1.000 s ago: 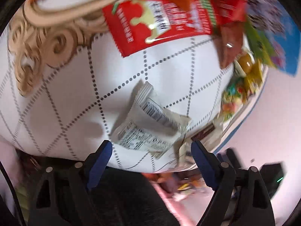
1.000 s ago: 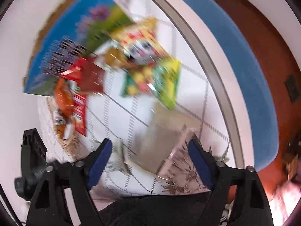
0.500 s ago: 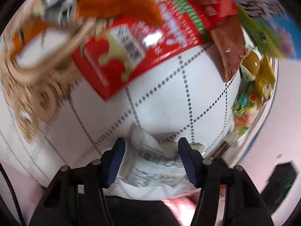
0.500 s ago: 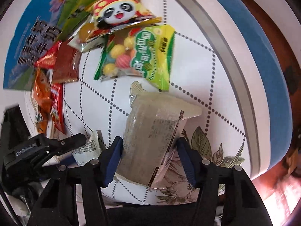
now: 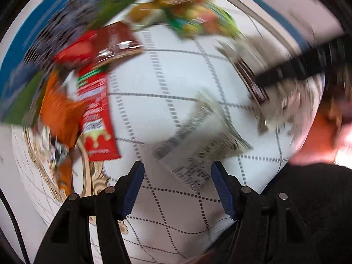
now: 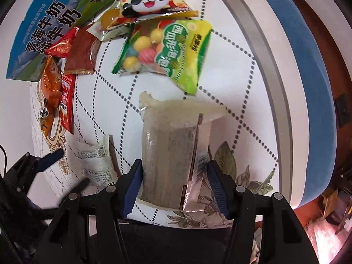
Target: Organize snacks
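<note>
My right gripper (image 6: pixel 173 165) is shut on a tall translucent packet (image 6: pixel 171 140), with both blue pads pressed against its sides near the table's front edge. A small white printed packet (image 5: pixel 198 145) lies flat on the tablecloth, just beyond my left gripper (image 5: pixel 177 171). The left jaws are opening, and only the packet's near corner reaches between them; the pads do not touch it. The left wrist view is badly blurred. In the right wrist view the left gripper (image 6: pixel 69 168) sits beside the white packet (image 6: pixel 94 165).
Snacks crowd the far side: a green-yellow candy bag (image 6: pixel 176 48), a panda bag (image 6: pixel 149 0), a brown packet (image 6: pixel 81 52), a red packet (image 5: pixel 96 118) and an orange one (image 5: pixel 59 110). A blue milk box (image 6: pixel 39 33) lies behind them. The round table's rim (image 6: pixel 264 44) curves on the right.
The left gripper closed around the white packet, then rolled about a quarter turn, rose and widened, leaving the packet on the cloth. The right gripper closed on the translucent packet.
</note>
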Demonstrator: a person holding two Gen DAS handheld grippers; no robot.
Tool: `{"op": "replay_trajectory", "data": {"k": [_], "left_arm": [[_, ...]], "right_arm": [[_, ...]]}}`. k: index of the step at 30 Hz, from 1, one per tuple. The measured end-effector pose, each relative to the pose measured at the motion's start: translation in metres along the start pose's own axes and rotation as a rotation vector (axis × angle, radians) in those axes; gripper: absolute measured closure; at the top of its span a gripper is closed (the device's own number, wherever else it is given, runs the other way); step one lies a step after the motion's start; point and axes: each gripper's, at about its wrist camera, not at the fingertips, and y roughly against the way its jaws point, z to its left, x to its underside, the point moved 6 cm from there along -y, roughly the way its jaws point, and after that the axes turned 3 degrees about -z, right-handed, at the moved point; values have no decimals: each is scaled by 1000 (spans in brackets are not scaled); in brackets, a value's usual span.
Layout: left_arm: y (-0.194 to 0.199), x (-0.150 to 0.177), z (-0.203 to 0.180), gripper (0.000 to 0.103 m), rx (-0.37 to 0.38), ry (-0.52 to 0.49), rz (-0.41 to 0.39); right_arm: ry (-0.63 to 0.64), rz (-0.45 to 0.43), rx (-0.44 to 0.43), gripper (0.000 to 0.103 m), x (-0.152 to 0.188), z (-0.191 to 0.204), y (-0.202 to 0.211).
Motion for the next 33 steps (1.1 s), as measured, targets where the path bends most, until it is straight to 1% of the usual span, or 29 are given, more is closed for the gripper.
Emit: {"op": "replay_trajectory", "data": {"k": [1, 2, 4, 5, 6, 7, 9, 11, 12, 13, 15, 16, 18, 19, 20, 21, 23, 25, 26, 28, 30, 31, 33], "left_arm": [[-3, -1, -7, 42, 4, -31, 8], [-7, -3, -12, 42, -8, -61, 19], [-13, -8, -18, 41, -29, -92, 25], [-15, -12, -18, 42, -33, -81, 19], [-16, -15, -15, 42, -24, -50, 19], [-20, -18, -20, 42, -11, -22, 17], [-21, -23, -7, 42, 22, 92, 10], [-24, -25, 16, 42, 37, 229, 17], [-25, -21, 33, 42, 54, 346, 28], [-28, -16, 49, 42, 86, 460, 38], [-34, -1, 78, 40, 138, 665, 59], [-38, 7, 92, 40, 195, 783, 54], [-43, 13, 103, 40, 260, 862, 51], [-42, 15, 104, 40, 272, 871, 49], [-42, 23, 105, 40, 268, 858, 46], [-38, 22, 102, 40, 248, 825, 43], [-29, 14, 95, 42, 207, 753, 43], [-15, 2, 78, 42, 187, 665, 17], [-6, 8, 70, 42, 163, 629, 9], [5, 4, 58, 42, 106, 531, -8], [7, -12, 44, 41, 64, 451, -4], [1, -17, 39, 39, 46, 406, 12], [-13, -27, 35, 39, 3, 345, 52]], "right_arm": [[-3, 0, -1, 41, 0, -1, 0], [-8, 0, -3, 41, 1, -3, 0], [-14, 0, -5, 41, 2, -5, -1], [-14, 0, -4, 41, 2, -6, -1], [-14, 0, -1, 41, 3, -7, 0], [-12, 0, 0, 41, 3, -9, 1], [-3, -5, 7, 41, 4, -8, 1], [18, -10, 21, 41, 4, -6, 2], [32, -13, 30, 41, 4, -8, 4], [39, -16, 36, 41, 4, 1, 0], [66, -25, 58, 44, 2, 7, -1], [77, -29, 66, 44, 1, 10, -2], [105, -42, 69, 44, -4, 21, -3], [123, -50, 63, 44, -6, 26, -3], [165, -64, 50, 44, -10, 37, -3], [193, -70, 42, 44, -12, 43, -3], [241, -70, 51, 44, -14, 53, -2], [268, -70, 60, 44, -12, 55, 1], [277, -66, 66, 44, -12, 55, 1], [272, -51, 60, 44, -10, 55, 0], [273, -43, 65, 43, -9, 56, -4], [270, -39, 64, 43, -8, 55, -6], [254, -31, 58, 43, -9, 60, -17]]}}
